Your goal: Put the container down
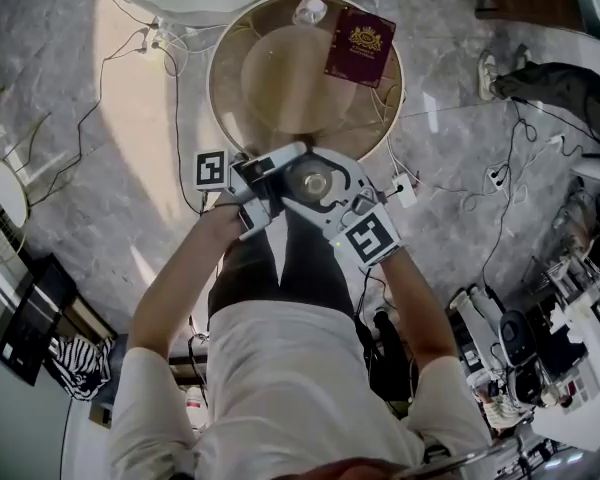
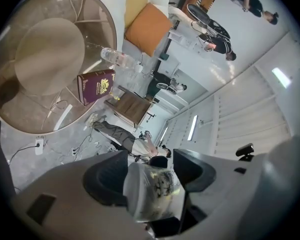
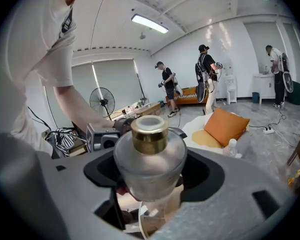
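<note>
A round clear glass container (image 3: pixel 149 160) with a gold neck sits between the jaws of my right gripper (image 3: pixel 151 181), which is shut on its body. In the head view the container (image 1: pixel 314 181) hangs in front of the person's waist, just short of the round glass table (image 1: pixel 242 108). My right gripper (image 1: pixel 342 200) holds it from the right. My left gripper (image 1: pixel 263 188) is close against its left side. In the left gripper view a clear plastic packet (image 2: pixel 151 190) with faint print is pinched between the jaws of the left gripper (image 2: pixel 151 176).
On the glass table lie a maroon booklet (image 1: pixel 360 45) and a small water bottle (image 1: pixel 309 11); the left gripper view shows the same booklet (image 2: pixel 96 86) and bottle (image 2: pixel 118 58). Cables and a power strip (image 1: pixel 403 189) run over the marble floor. Gear is piled at the right (image 1: pixel 525 343).
</note>
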### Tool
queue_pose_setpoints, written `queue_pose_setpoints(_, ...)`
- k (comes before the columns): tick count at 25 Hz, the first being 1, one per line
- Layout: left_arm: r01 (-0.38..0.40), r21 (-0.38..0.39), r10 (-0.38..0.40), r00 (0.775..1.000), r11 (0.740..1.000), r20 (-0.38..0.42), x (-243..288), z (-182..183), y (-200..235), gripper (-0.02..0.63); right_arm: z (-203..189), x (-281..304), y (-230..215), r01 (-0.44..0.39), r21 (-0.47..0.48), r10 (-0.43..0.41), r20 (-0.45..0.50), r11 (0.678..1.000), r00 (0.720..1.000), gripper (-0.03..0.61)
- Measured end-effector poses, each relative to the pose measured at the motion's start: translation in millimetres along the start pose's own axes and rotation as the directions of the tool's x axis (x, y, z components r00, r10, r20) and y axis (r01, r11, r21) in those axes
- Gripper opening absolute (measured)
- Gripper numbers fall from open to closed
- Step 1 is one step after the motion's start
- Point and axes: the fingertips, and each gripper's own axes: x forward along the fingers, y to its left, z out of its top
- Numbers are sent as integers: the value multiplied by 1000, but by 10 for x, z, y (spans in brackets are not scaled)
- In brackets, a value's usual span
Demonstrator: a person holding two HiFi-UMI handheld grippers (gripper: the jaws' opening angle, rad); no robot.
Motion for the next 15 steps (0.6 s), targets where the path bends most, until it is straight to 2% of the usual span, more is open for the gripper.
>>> queue_pose_setpoints(8,20,-22,-20,999,1000,41,-76,222,456,268,-467,206,-97,-14,3,15,-31,1000,999,336)
queue_pose_setpoints(15,6,-37,-4,997,999,76,-159,520,889,268,-873,463,-251,-20,19,21,-48,1000,999,336)
